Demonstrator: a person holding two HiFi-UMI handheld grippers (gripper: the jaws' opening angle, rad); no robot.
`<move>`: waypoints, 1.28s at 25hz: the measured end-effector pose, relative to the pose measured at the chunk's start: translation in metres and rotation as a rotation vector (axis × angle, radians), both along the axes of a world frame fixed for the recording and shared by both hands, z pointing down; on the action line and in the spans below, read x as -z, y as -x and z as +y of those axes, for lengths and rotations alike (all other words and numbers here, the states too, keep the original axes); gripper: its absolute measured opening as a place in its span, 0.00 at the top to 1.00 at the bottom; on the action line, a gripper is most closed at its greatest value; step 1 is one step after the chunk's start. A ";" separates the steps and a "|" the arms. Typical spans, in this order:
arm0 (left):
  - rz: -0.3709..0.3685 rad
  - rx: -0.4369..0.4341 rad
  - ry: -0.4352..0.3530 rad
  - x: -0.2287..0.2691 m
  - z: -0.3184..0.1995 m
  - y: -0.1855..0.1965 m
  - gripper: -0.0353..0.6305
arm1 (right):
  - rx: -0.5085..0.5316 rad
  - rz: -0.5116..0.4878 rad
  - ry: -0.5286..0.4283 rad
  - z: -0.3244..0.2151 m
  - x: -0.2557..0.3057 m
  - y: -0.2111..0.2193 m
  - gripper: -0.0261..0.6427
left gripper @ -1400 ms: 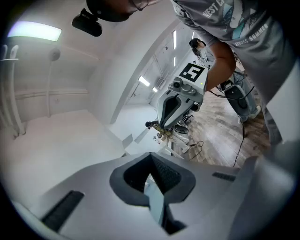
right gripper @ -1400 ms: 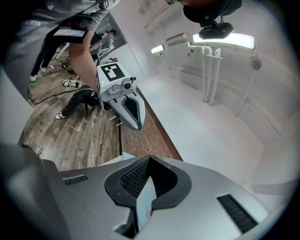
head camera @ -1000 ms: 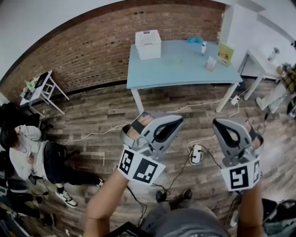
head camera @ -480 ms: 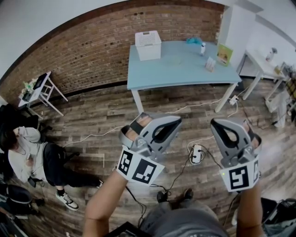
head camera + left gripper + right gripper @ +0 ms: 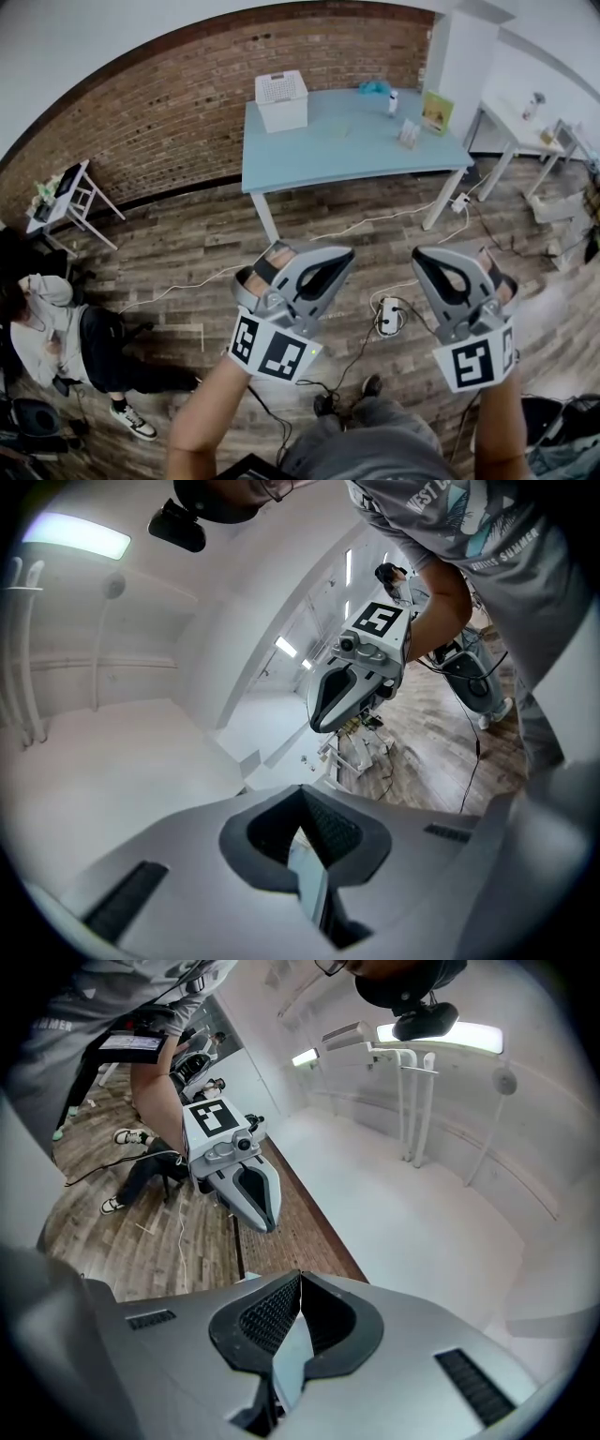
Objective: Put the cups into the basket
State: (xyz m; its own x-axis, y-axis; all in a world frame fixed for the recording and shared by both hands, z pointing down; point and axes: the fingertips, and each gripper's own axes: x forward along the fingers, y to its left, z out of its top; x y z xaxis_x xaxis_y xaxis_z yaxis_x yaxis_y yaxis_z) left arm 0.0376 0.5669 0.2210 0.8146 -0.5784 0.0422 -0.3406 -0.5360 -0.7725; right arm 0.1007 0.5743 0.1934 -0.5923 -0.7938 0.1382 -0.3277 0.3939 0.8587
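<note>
While both are held out above the wooden floor (image 5: pixel 187 244), the left claw (image 5: pixel 343 255) and the right claw (image 5: pixel 424 255) are each clenched, with their pads pressed together and empty. The white basket (image 5: pixel 281 100) stands at the far left corner of the blue surface (image 5: pixel 319 155), well apart from both claws. The small things near its far right edge are too small to tell as cups.
</note>
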 end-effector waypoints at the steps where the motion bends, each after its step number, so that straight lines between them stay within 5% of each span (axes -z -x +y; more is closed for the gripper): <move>1: -0.005 0.002 0.002 -0.001 -0.003 -0.002 0.95 | 0.003 -0.004 0.005 -0.004 -0.001 -0.002 0.94; 19: -0.081 0.127 0.015 -0.008 -0.079 -0.074 0.95 | 0.154 -0.028 0.011 -0.082 -0.012 -0.063 0.94; 32: -0.072 0.106 0.026 -0.009 -0.112 -0.054 0.95 | 0.119 -0.035 0.037 -0.113 -0.017 -0.047 0.94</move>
State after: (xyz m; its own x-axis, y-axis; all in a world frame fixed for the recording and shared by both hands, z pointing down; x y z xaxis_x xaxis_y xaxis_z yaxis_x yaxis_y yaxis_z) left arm 0.0913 0.4553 0.2299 0.7433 -0.6591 0.1145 -0.3404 -0.5199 -0.7835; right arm 0.1476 0.4616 0.2100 -0.6870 -0.7122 0.1440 -0.3059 0.4632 0.8318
